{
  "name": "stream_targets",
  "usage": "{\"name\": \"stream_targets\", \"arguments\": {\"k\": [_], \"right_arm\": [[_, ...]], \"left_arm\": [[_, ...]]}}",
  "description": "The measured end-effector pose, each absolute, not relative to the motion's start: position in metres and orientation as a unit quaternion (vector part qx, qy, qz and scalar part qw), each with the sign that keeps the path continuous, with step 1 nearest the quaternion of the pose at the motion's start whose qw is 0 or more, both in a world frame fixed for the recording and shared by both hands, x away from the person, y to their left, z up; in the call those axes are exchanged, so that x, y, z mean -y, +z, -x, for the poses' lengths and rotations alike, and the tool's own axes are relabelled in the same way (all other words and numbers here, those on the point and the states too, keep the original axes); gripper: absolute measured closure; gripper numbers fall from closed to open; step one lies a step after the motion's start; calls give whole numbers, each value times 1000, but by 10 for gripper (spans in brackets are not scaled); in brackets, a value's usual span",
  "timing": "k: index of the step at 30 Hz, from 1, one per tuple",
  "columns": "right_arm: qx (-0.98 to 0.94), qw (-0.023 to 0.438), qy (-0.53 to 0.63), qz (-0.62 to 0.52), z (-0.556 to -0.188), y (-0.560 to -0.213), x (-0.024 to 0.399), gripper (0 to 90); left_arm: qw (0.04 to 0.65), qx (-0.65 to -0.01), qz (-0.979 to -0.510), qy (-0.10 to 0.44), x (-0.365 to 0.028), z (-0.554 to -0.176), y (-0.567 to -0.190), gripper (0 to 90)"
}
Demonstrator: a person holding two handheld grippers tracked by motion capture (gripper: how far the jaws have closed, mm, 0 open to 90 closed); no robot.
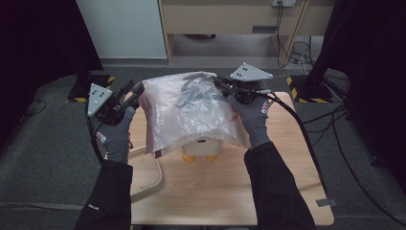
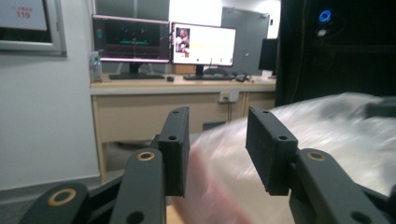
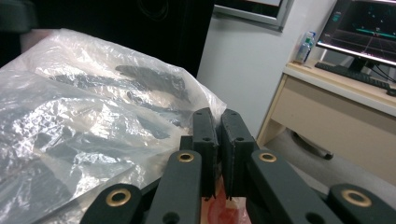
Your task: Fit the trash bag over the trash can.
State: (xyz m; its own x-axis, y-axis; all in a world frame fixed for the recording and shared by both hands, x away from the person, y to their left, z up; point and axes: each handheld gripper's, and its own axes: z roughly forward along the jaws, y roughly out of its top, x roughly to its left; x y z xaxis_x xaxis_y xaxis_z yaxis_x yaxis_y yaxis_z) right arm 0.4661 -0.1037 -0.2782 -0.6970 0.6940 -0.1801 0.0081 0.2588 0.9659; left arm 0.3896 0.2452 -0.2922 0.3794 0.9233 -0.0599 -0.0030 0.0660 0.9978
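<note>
A crinkled clear plastic bag (image 1: 196, 110) with dark print lies draped over a white object with a yellow base (image 1: 201, 149) at the far side of the wooden table (image 1: 215, 191). My right gripper (image 1: 221, 84) is at the bag's far right corner. In the right gripper view its jaws (image 3: 217, 121) are shut on the bag's (image 3: 84, 121) thin edge. My left gripper (image 1: 128, 96) is at the bag's left edge. Its jaws (image 2: 217, 126) stand open, with the blurred pinkish bag (image 2: 327, 135) showing in the gap, and the pads do not press on it.
A curved pale strip (image 1: 155, 177) lies at the table's left edge. Cables (image 1: 335, 124) trail over the grey floor on the right. Black stand bases with yellow-striped tape (image 1: 306, 91) sit beyond the table. A desk with monitors (image 2: 163, 46) stands farther off.
</note>
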Motion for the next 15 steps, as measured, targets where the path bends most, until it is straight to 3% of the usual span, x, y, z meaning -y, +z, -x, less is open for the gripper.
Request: {"name": "stream_targets", "arguments": {"k": [9,15], "right_arm": [[-732,305,555,-253,-470,-280,100,849],[-726,301,566,-249,-467,-278,102,797]], "left_arm": [[616,-340,-617,352,-199,-387,-288,530],[585,-352,-643,347,-178,-401,-298,504]]}}
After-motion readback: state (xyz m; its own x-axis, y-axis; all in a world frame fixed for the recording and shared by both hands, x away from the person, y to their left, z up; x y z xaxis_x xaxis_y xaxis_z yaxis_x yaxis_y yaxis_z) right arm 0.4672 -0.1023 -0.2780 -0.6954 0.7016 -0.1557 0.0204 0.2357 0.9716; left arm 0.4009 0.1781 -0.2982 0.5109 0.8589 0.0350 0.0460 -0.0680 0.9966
